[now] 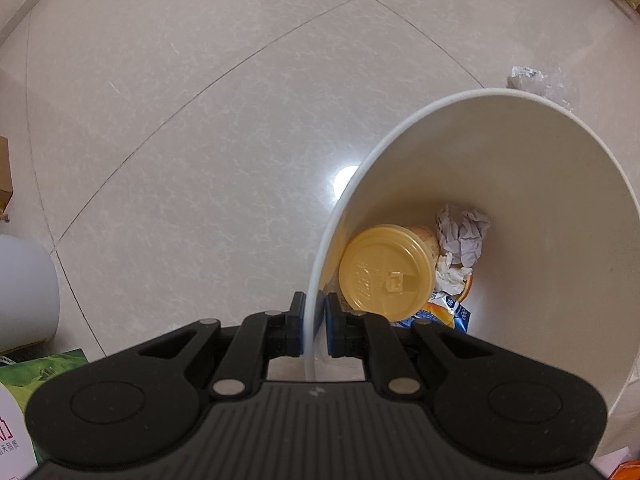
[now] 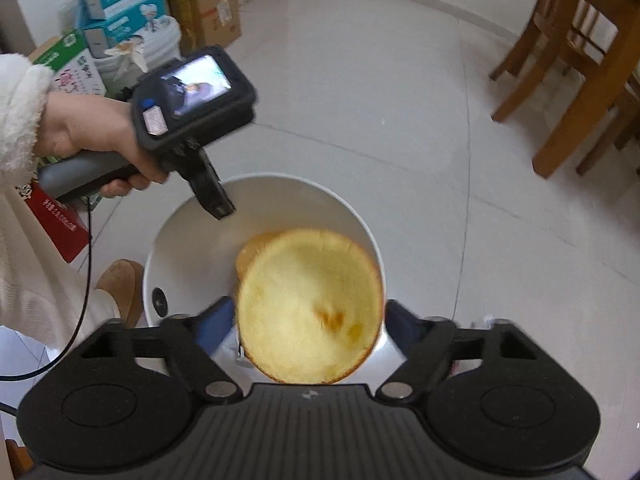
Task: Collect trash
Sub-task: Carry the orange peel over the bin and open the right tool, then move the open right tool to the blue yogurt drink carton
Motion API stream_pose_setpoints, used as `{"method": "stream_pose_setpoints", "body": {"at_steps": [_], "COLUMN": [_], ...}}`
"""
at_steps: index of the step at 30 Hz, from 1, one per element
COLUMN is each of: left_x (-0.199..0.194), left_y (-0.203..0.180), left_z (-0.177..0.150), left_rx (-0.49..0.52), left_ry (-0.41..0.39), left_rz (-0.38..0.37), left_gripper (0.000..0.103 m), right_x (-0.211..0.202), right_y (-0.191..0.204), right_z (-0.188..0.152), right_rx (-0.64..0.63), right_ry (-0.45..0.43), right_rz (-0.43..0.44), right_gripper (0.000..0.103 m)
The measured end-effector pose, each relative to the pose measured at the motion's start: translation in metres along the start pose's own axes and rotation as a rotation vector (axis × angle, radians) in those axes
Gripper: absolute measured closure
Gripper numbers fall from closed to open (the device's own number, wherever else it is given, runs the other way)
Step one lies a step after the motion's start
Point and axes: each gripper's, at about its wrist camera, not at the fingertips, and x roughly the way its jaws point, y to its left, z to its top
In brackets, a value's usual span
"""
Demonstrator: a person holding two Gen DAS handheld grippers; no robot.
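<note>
1. My right tool is spread wide, with a hollowed orange peel half between its blue-padded fingers. The peel is blurred, and I cannot tell whether either pad touches it.
2. Just beneath the peel is the white trash bin, standing on the pale tiled floor.
3. My left tool is clamped on the bin's rim, one finger outside the wall and one inside.
4. In the left wrist view, the bin bottom holds a yellow-lidded cup on its side, crumpled white paper beside it, and a blue and orange wrapper under the cup's edge.
5. In the right wrist view, my left hand grips the left tool's handle over the bin's far rim, with a fluffy white sleeve at the wrist.
6. A brown slipper sits on the floor just left of the bin.
7. A crumpled clear plastic scrap lies on the floor beyond the bin.
8. Farther off, stacked cardboard boxes are at the back left, and wooden chairs at the right.
</note>
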Motion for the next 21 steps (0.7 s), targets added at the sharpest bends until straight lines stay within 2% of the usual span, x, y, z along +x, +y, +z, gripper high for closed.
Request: {"method": "stream_pose_setpoints", "body": {"at_steps": [1, 6, 21], "left_x": [0.000, -0.001, -0.001], "left_y": [0.000, 0.000, -0.001], "left_z": [0.000, 0.001, 0.000], "left_rx": [0.001, -0.001, 0.009], "left_ry": [0.000, 0.001, -0.001], "left_rz": [0.001, -0.008, -0.002], "left_gripper": [0.095, 0.095, 0.095], "right_x": [-0.004, -0.008, 0.006], "right_y": [0.003, -0.006, -0.080], "right_z": [0.000, -0.010, -0.070], "right_rx": [-0.008, 0.014, 0.275], "right_ry": [-0.017, -0.030, -0.006], "right_rz": [-0.002, 0.002, -0.140], "right_gripper": [0.000, 0.000, 0.000]}}
